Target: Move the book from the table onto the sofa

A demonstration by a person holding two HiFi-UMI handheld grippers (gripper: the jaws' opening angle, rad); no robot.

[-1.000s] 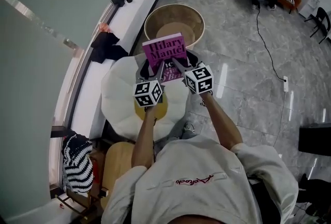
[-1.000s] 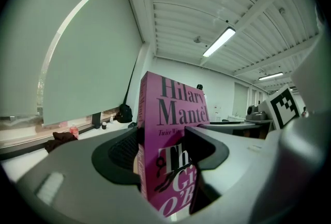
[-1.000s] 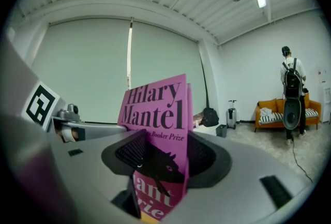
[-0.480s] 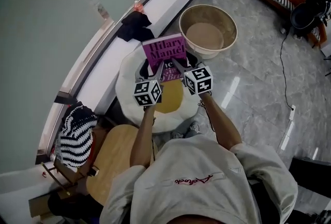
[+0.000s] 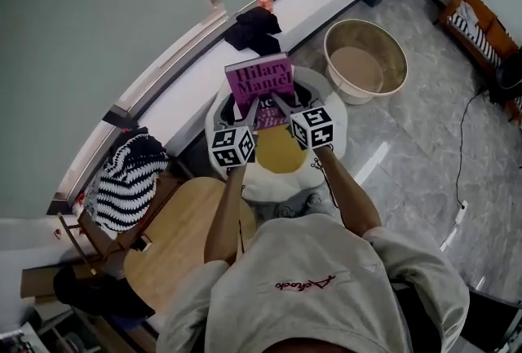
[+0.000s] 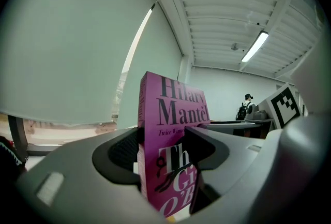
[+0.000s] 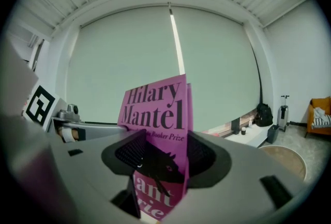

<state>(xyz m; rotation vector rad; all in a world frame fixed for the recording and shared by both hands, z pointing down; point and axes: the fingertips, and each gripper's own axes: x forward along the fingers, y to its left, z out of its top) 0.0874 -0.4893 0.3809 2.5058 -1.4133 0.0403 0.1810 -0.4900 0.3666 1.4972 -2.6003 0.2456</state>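
Note:
A magenta book [image 5: 259, 81] with "Hilary Mantel" on its cover is held upright in the air in front of the person. My left gripper [image 5: 248, 110] is shut on its left part and my right gripper [image 5: 282, 105] is shut on its right part. In the left gripper view the book [image 6: 173, 114] stands clamped between the dark pads of the left gripper [image 6: 166, 151]. The right gripper view shows the book [image 7: 155, 106] pinched in the right gripper [image 7: 164, 160]. The book's lower part is hidden by the jaws.
Below the book lies a white, egg-shaped cushion seat [image 5: 326, 127] with a yellow centre. A round wooden table [image 5: 183, 233] is at lower left, beside a striped bag [image 5: 126, 180]. A beige basin [image 5: 367, 58] stands on the floor to the right. A white window ledge [image 5: 204, 90] carries black cloth [image 5: 253, 29].
The person has turned, so the room slid across the head view: the basin went from top centre to the right and the wooden table came in. Both grippers kept hold of the book.

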